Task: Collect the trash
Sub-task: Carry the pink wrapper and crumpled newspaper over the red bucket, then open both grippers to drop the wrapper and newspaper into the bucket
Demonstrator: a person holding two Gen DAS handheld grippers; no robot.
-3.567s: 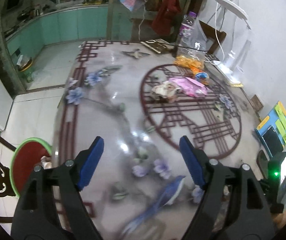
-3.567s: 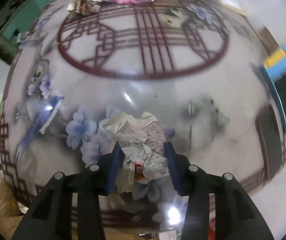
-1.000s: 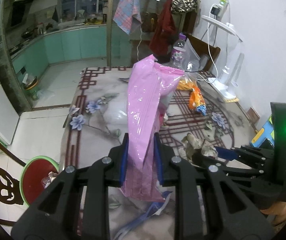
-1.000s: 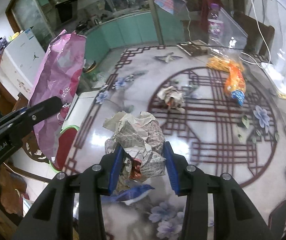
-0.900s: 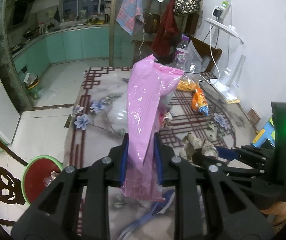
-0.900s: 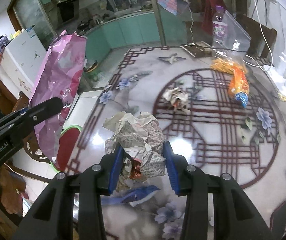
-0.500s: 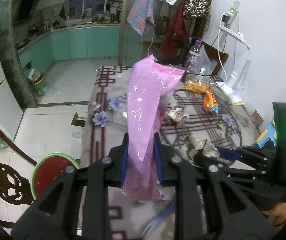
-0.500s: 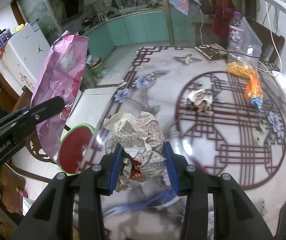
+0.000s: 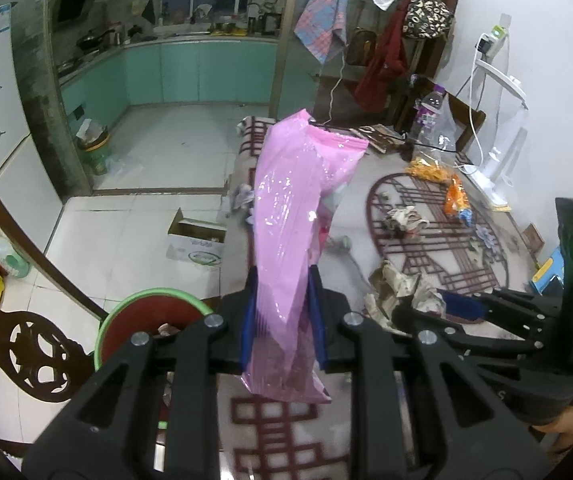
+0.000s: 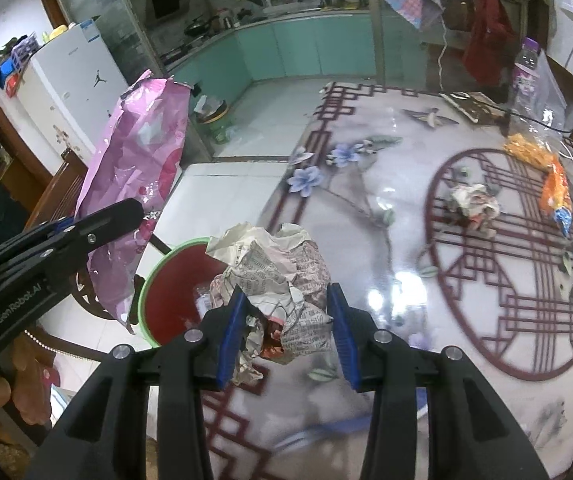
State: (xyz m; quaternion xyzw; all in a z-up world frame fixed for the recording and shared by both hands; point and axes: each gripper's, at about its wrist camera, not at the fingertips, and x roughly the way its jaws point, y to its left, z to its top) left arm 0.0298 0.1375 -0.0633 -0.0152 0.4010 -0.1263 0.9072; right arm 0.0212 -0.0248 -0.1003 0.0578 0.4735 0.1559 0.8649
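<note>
My left gripper [image 9: 282, 316] is shut on a pink plastic wrapper [image 9: 298, 216] that stands up between the jaws; it also shows in the right wrist view [image 10: 134, 184]. My right gripper [image 10: 286, 328] is shut on a crumpled newspaper wad [image 10: 278, 276], which also shows in the left wrist view [image 9: 398, 284]. Both are held near the table's left edge, above and beside a red bin with a green rim [image 9: 146, 312], [image 10: 174, 292] on the floor. On the table lie another paper wad [image 10: 472, 202] and an orange snack bag [image 10: 554, 192].
The patterned glass table [image 10: 386, 184] fills the right. A clear bag with a bottle [image 10: 530, 76] and a white lamp [image 9: 502, 148] stand at the back. A dark wooden chair [image 9: 14, 320], a cardboard box [image 9: 196, 238] and a green bucket [image 9: 96, 152] are on the left floor.
Both grippers have moved left and back with their loads, from over the table toward its left edge. The red bin now lies closer below them.
</note>
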